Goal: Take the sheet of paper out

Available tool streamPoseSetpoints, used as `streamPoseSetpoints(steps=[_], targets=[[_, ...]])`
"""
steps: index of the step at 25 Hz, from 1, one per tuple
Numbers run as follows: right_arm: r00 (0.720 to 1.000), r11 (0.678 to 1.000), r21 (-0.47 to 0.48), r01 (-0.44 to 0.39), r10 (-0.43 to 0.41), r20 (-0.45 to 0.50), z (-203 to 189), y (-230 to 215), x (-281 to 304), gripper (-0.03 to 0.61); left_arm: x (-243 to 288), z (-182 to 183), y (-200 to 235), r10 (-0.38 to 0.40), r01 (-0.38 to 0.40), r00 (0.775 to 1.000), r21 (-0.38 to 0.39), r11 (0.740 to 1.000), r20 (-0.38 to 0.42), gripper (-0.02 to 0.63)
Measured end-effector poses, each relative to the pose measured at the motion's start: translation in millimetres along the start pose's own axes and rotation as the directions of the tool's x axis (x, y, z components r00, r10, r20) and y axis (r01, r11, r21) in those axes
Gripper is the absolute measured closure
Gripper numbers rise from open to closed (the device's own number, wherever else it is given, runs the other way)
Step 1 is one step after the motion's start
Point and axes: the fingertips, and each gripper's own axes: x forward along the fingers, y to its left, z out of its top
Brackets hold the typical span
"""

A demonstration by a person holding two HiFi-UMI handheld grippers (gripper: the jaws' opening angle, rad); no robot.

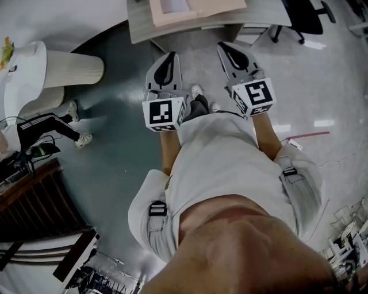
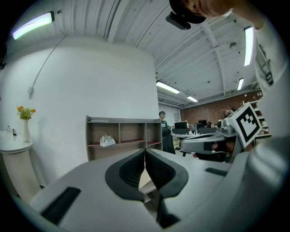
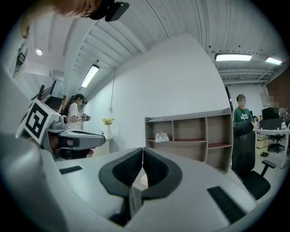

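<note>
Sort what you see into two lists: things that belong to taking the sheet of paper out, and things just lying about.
Belonging to the job:
left tongs, shut, empty
right tongs, shut, empty
desk
beige holder on the desk
white sheet showing in the holder

Just lying about:
shelf unit
vase of flowers
office chair
round white table
</note>
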Motion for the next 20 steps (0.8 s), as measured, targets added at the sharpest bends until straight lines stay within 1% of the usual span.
streamPoseSetpoints(steps=[10, 20], targets=[[0.999, 0.998, -0.018, 0.052, -0.052, -0.014, 5, -8, 60, 0.557, 41, -1, 51, -0.054, 0.054, 0.999, -0.011, 0.998, 0.007, 0.591], [0.991, 0.991, -0.011, 0.133, -0.133, -0.033, 0, -20, 112, 0.557, 88, -10, 91, -0.144, 0.144, 0.990, -0.016, 0.989, 0.004, 0.591]])
